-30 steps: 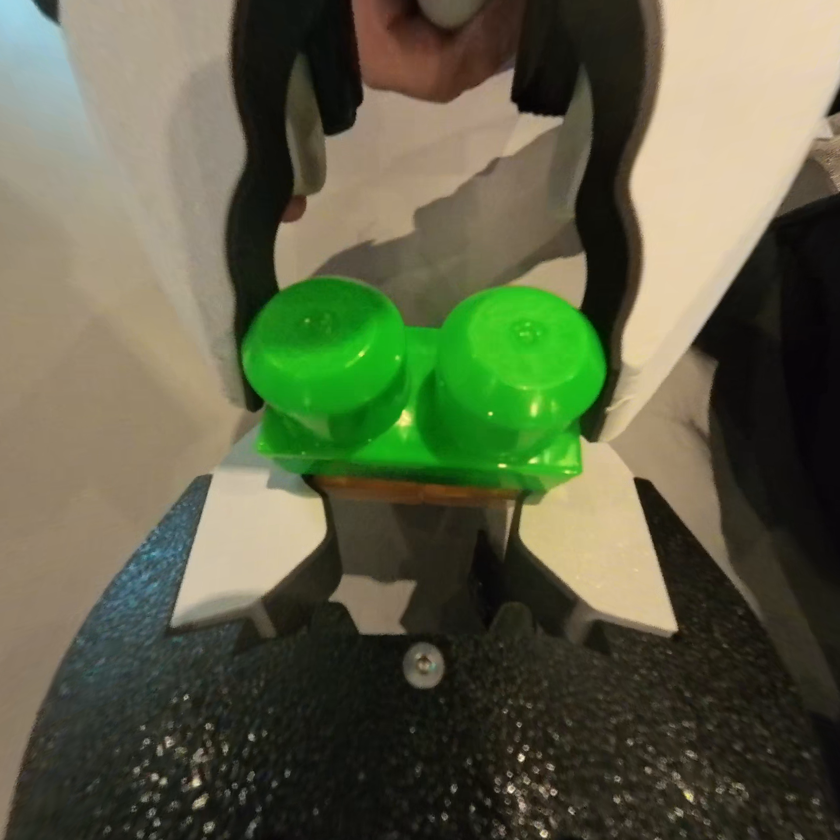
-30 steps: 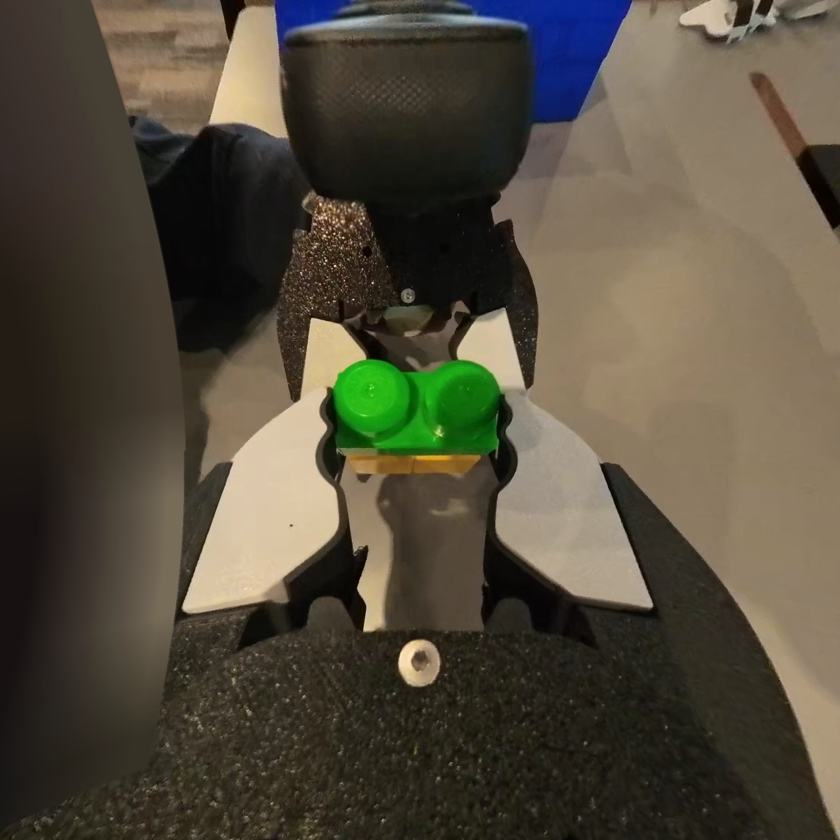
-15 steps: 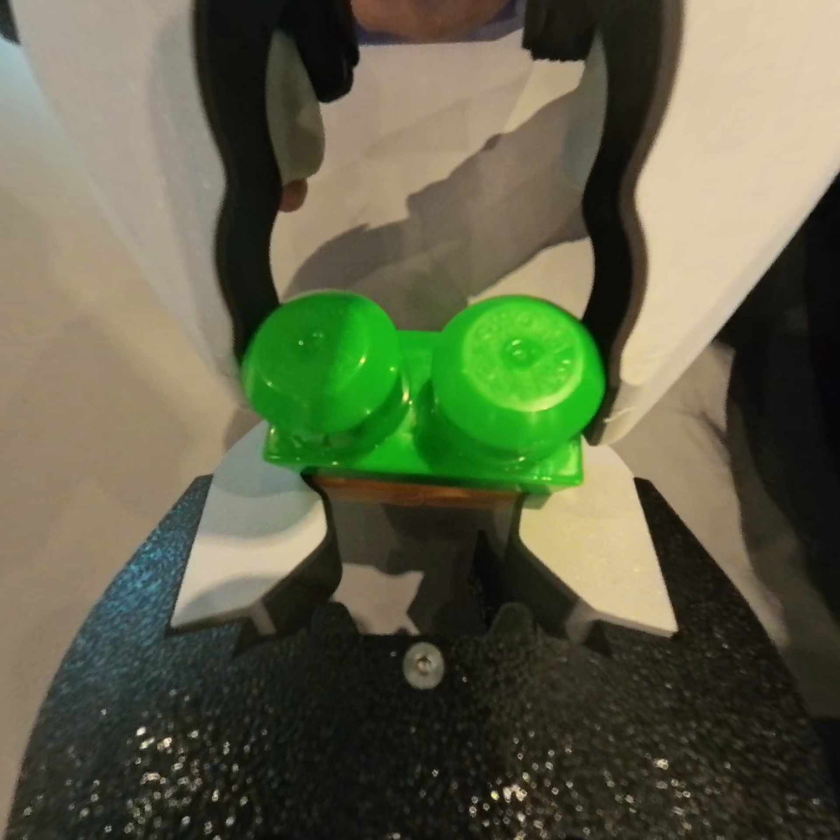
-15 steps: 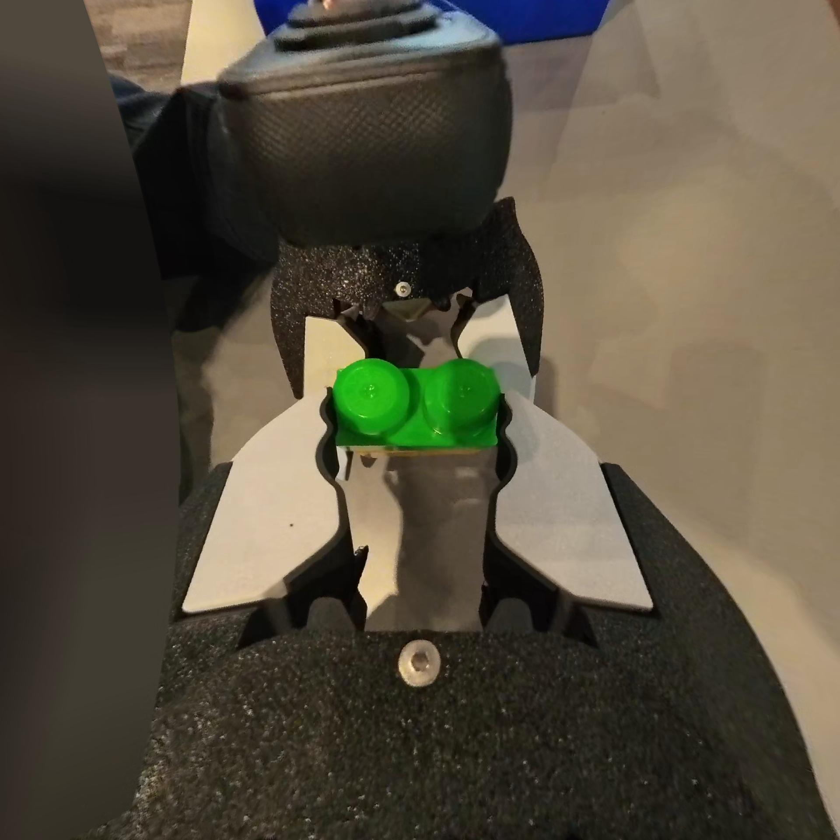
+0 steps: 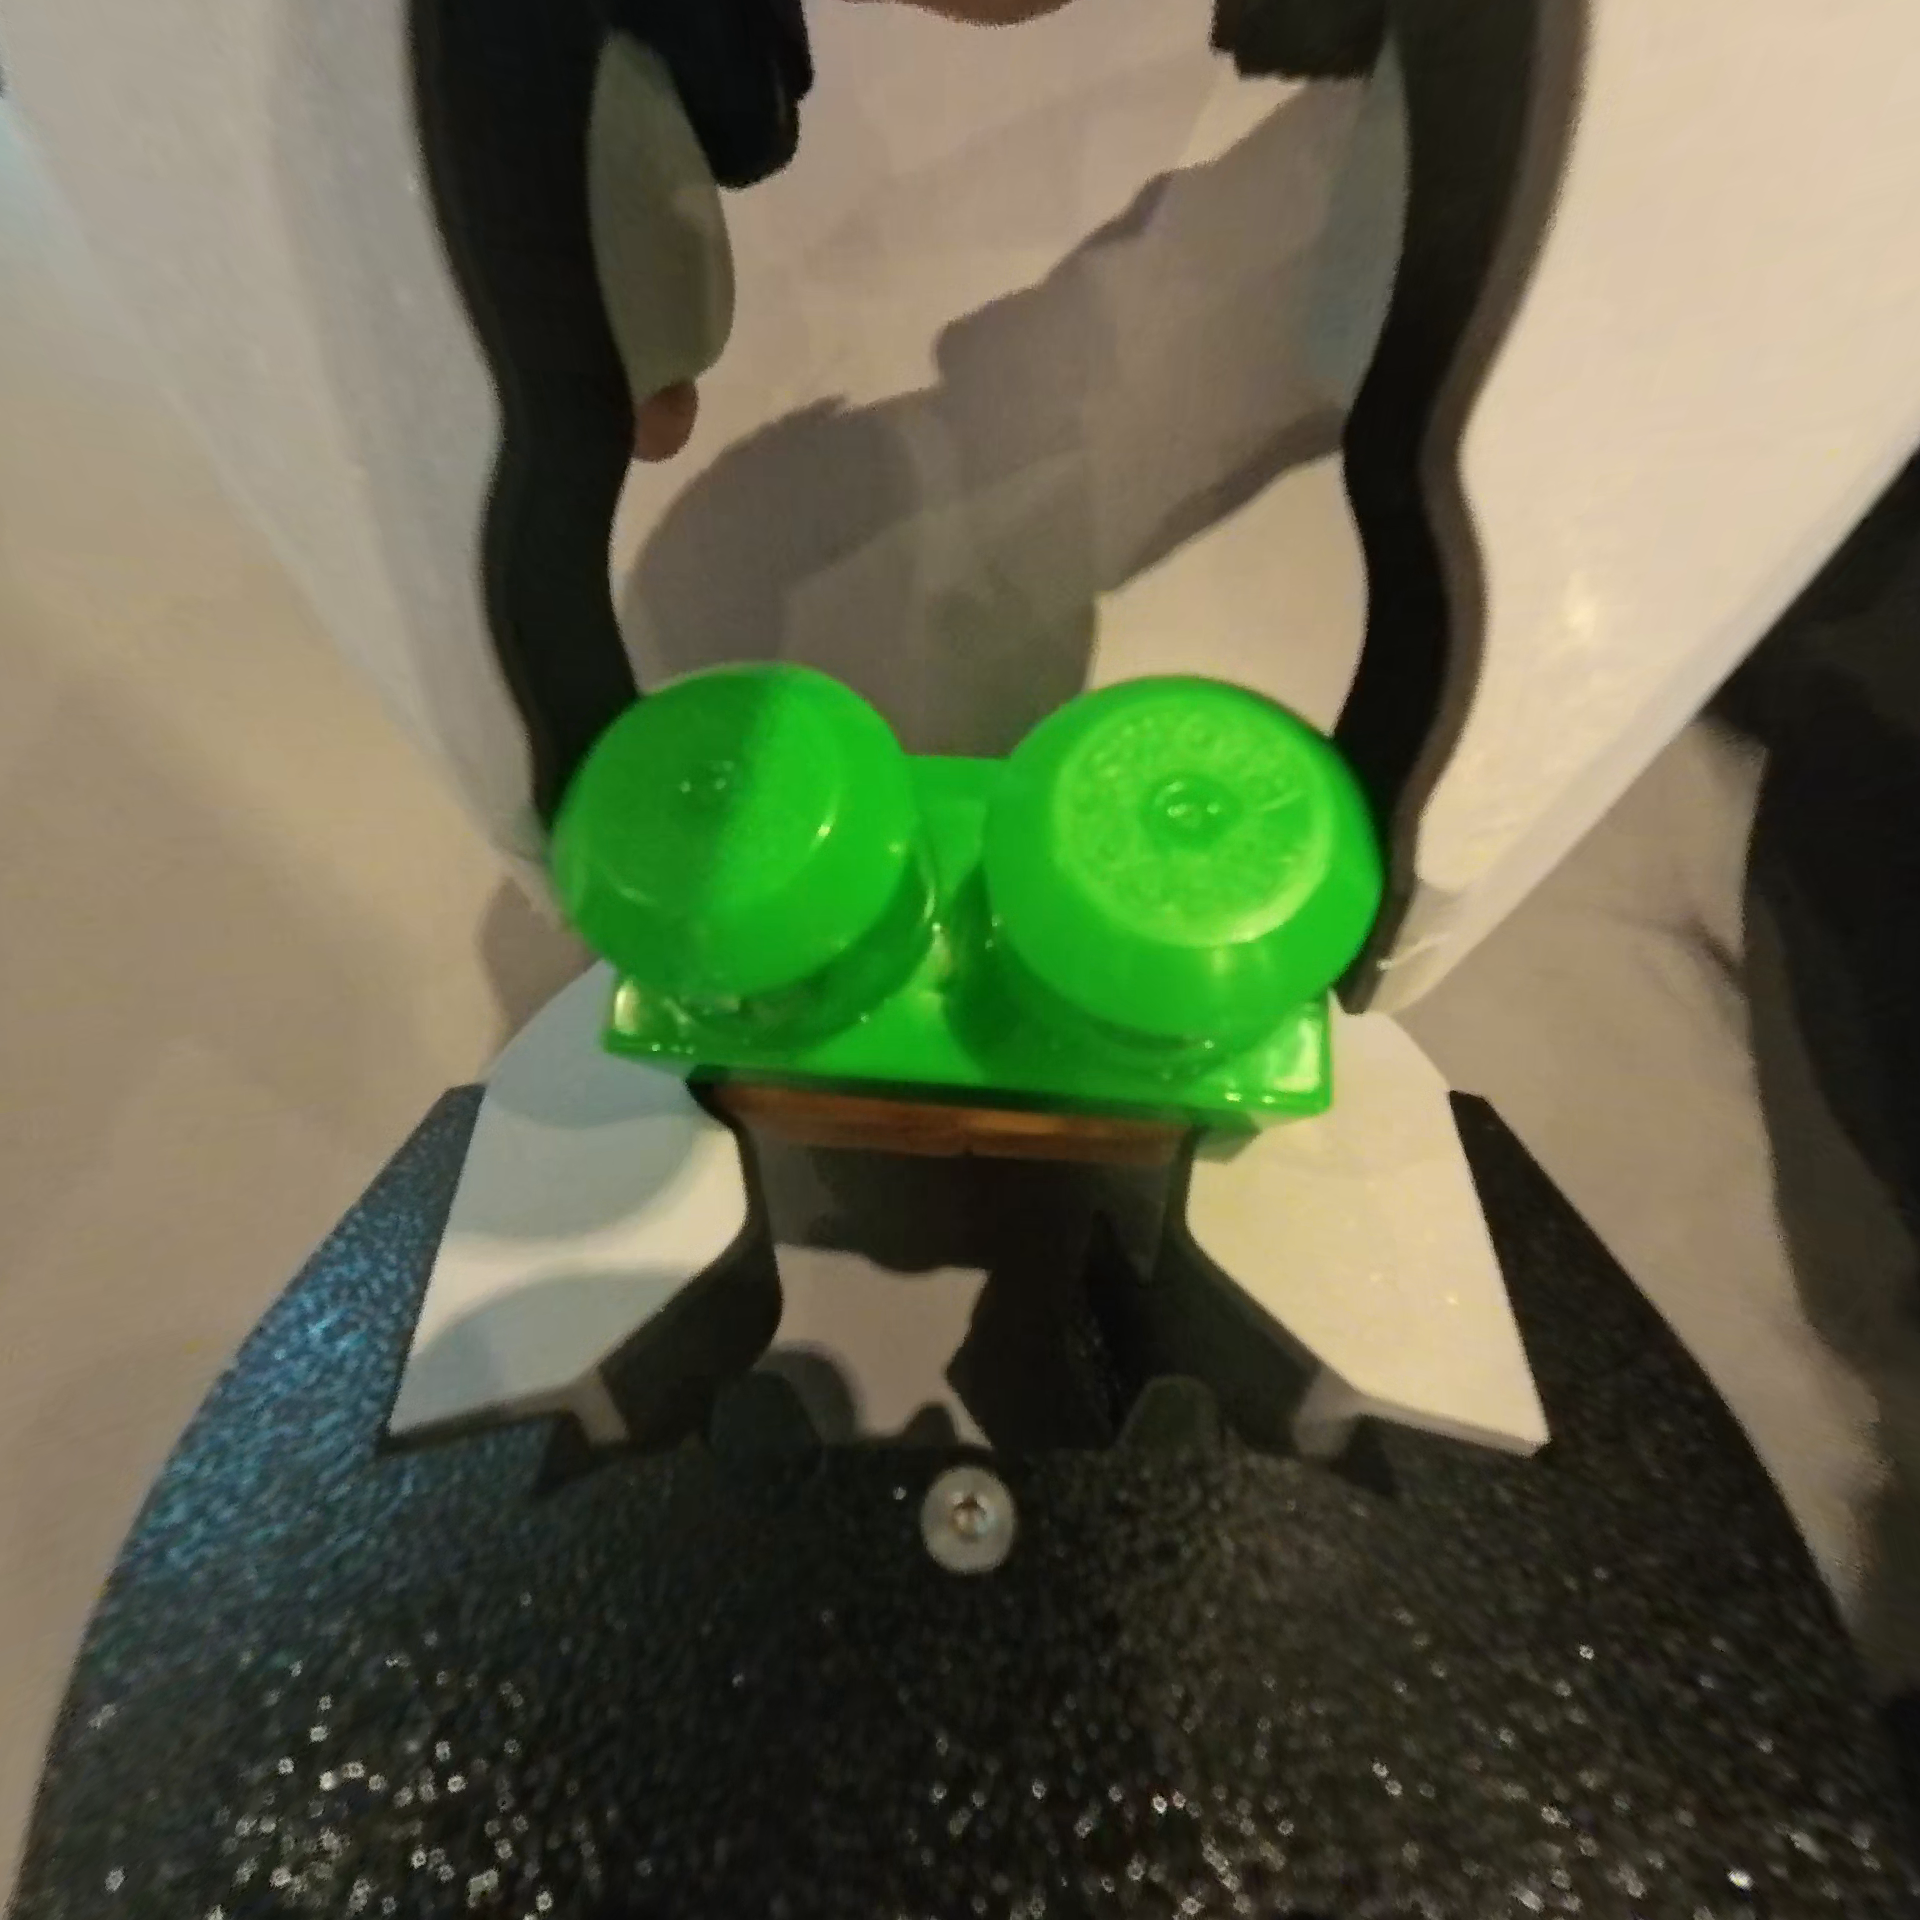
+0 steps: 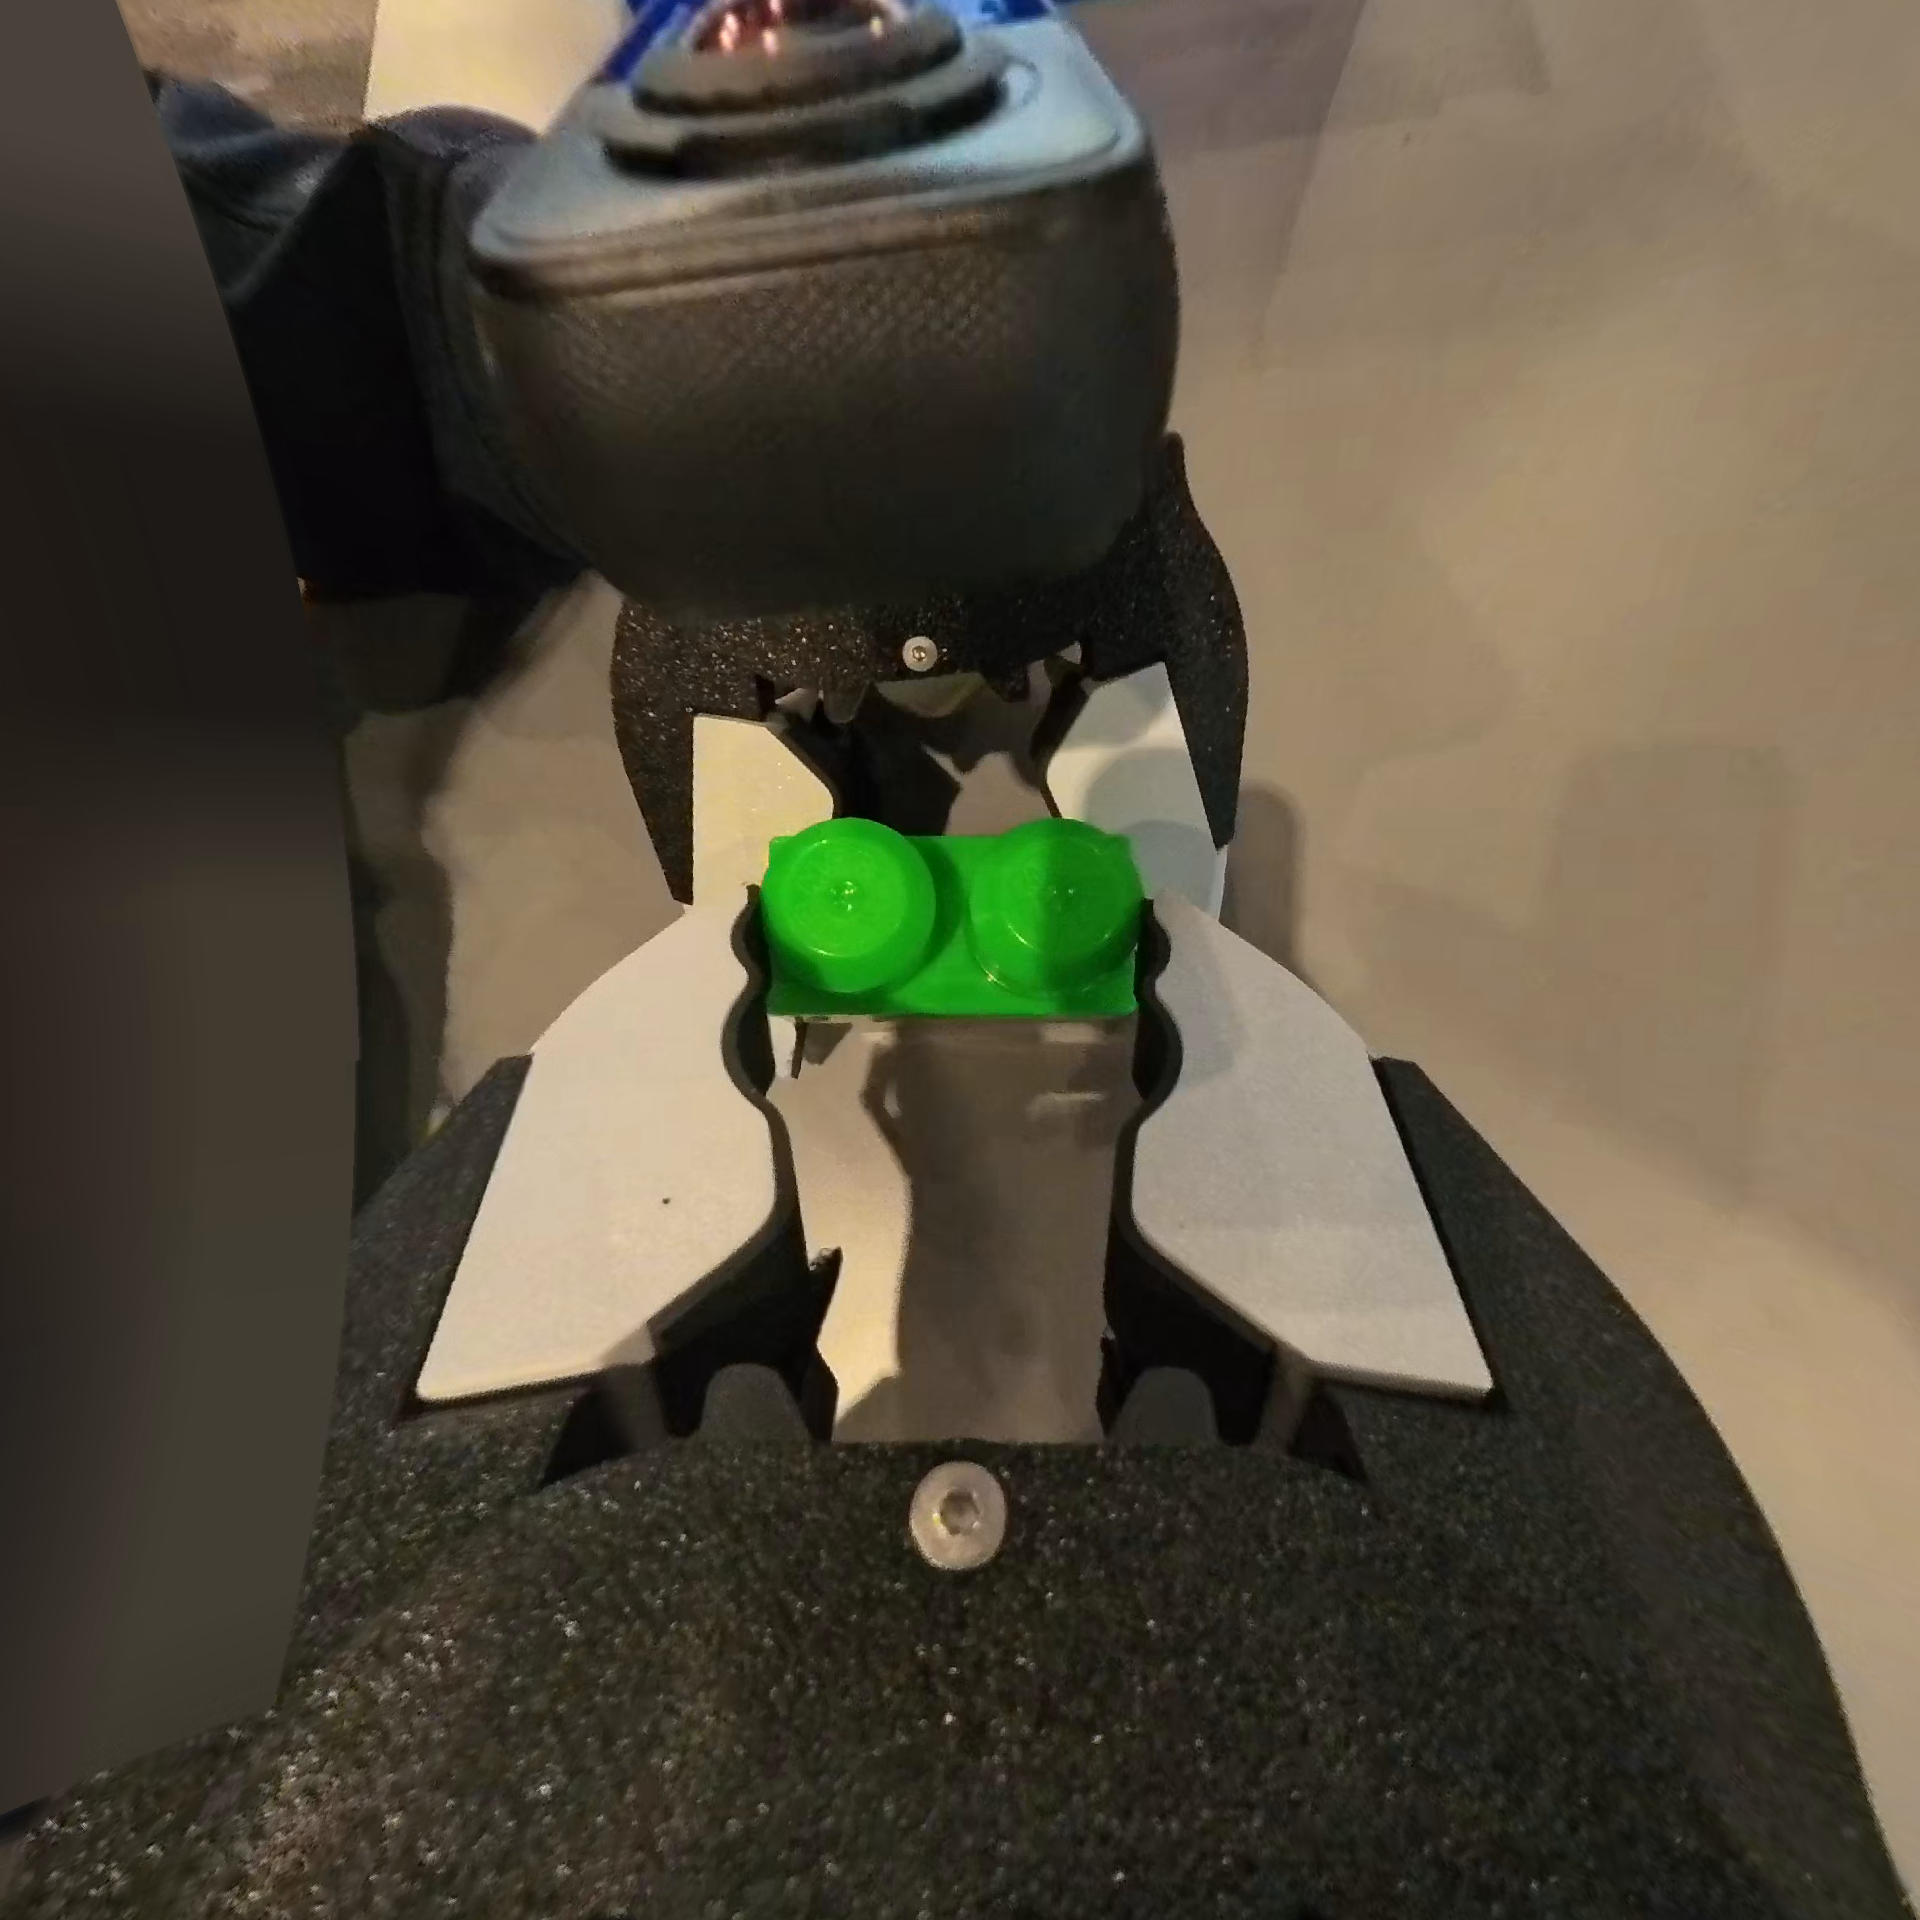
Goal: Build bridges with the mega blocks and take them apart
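A green two-stud block (image 5: 966,883) sits on top of an orange block (image 5: 956,1127). My two grippers face each other over the stack. In the left wrist view my left gripper (image 5: 956,1101) is shut on the orange block, close under the green one. My right gripper (image 5: 966,894) reaches in from the top, and its black-edged fingers clamp the ends of the green block. In the right wrist view my right gripper (image 6: 951,935) is shut on the green block (image 6: 945,935). The left gripper (image 6: 951,831) and its camera housing stand just beyond. The orange block is hidden there.
The stack is over a pale beige table (image 6: 1558,727). A dark cloth (image 6: 312,364) lies at the far left in the right wrist view, and dark fabric (image 5: 1849,935) shows at the right in the left wrist view. A fingertip (image 5: 665,426) shows behind the right gripper's finger.
In the right wrist view the left gripper's camera housing has come closer and larger, and the orange block has slipped out of sight under the green one. Both grips are unchanged.
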### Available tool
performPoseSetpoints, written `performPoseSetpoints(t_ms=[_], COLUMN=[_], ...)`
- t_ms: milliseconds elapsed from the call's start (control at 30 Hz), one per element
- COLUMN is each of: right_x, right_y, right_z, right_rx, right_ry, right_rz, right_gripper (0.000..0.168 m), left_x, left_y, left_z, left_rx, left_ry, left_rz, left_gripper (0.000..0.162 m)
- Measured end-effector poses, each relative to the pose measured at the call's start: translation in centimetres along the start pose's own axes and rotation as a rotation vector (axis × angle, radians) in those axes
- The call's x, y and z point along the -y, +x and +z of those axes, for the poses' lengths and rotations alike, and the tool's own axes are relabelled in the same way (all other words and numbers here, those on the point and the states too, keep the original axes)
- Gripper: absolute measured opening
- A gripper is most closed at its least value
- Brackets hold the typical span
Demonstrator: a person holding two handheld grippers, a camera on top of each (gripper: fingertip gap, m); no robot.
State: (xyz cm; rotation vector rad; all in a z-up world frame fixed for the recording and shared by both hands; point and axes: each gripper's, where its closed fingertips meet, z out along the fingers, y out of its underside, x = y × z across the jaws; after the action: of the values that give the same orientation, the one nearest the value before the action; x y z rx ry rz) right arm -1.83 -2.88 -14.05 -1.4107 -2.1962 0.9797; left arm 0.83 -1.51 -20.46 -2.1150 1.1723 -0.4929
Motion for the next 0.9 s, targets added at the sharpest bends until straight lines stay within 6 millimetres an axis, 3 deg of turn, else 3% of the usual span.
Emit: performPoseSetpoints(t_ms=[300, 533, 900], right_x=[-0.6, -0.9, -1.2], right_y=[-0.2, -0.3, -0.5], right_z=[0.5, 0.9, 0.8], right_rx=[0.003, -0.001, -0.033], right_ry=[-0.002, -0.002, 0.014], right_rz=[-0.021, -0.034, -0.012], right_gripper=[0.067, 0.067, 0.067], left_x=[-0.4, -0.9, -1.3], left_y=[0.5, 0.0, -0.2], left_z=[0.6, -0.2, -0.1], left_rx=[-0.029, -0.004, 0.025], left_ry=[0.032, 0.092, 0.068], left_rz=[-0.019, -0.088, -0.033], left_gripper=[0.089, 0.094, 0.1])
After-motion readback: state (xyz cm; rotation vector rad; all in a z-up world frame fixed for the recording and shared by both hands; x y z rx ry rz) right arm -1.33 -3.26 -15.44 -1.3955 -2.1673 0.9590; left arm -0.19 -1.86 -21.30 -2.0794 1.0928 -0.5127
